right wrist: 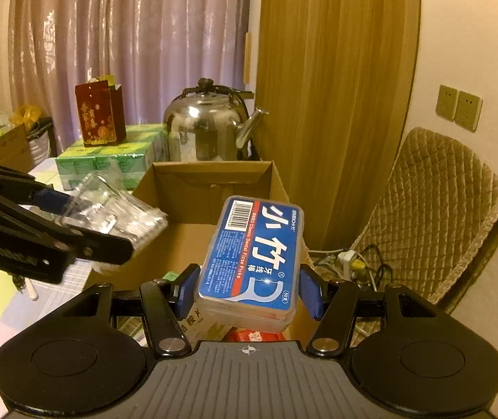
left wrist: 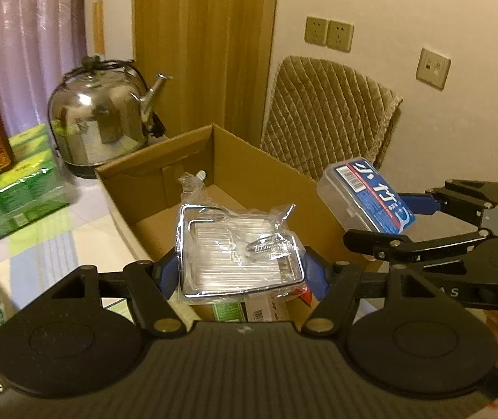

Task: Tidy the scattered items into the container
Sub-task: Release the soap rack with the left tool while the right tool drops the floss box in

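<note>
The left hand-held gripper (left wrist: 243, 274) pinches a chrome wire rack wrapped in clear plastic (left wrist: 240, 255) between its blue pads; the rack is held above the near end of the open brown cardboard box (left wrist: 249, 164), its far edge reaching out over the box's inside. In the right wrist view the same rack (right wrist: 116, 214) shows as a glassy blur at the left, above the box's left wall.

The right hand-held gripper (right wrist: 247, 288) is clamped on a clear plastic case with a blue dental-floss-pick label (right wrist: 252, 262), which sits tilted between its pads, over the near right part of the cardboard box (right wrist: 210, 188). From the left wrist view the case (left wrist: 366, 197) hangs over the box's right wall.

The box stands on a worktop with a pale checked cover (left wrist: 53, 244). Behind it are a stack of green packs (right wrist: 109, 160), a red patterned carton (right wrist: 100, 117) on top of them, and a shiny steel kettle (right wrist: 207, 132).

Below both held things, parts of small packages lie in the box: a green-and-white one (left wrist: 229, 310) and a red one (right wrist: 254, 335), mostly covered, their print unreadable. The rack's shape is hard to make out through the crinkled plastic.
</note>
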`<state>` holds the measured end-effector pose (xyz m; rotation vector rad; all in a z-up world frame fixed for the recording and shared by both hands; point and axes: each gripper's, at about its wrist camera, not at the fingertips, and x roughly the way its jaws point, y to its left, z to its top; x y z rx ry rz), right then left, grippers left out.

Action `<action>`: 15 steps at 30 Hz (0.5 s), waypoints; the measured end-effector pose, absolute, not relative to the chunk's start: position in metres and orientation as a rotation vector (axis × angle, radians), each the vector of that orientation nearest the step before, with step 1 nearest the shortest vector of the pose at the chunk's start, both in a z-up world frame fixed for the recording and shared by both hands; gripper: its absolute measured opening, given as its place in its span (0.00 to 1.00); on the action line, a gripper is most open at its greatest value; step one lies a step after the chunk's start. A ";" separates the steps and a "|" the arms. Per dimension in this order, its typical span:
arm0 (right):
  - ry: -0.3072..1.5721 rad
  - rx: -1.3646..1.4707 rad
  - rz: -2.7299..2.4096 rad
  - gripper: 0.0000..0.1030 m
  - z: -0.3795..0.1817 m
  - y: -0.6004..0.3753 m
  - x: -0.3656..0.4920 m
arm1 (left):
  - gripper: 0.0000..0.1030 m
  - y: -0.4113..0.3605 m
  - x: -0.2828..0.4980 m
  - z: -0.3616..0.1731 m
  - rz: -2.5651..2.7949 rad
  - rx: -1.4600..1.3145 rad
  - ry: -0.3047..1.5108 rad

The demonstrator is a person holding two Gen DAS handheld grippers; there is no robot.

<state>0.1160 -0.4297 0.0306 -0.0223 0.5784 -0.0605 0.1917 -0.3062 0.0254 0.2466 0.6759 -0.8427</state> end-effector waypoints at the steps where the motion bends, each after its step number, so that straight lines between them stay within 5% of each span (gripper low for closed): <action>1: 0.582 -0.021 -0.060 0.55 0.028 -0.431 0.118 | 0.64 -0.310 0.194 0.022 -0.846 0.251 0.681; 15: 0.621 -0.040 -0.077 0.55 0.006 -0.442 0.137 | 0.65 -0.334 0.214 -0.009 -0.885 0.282 0.729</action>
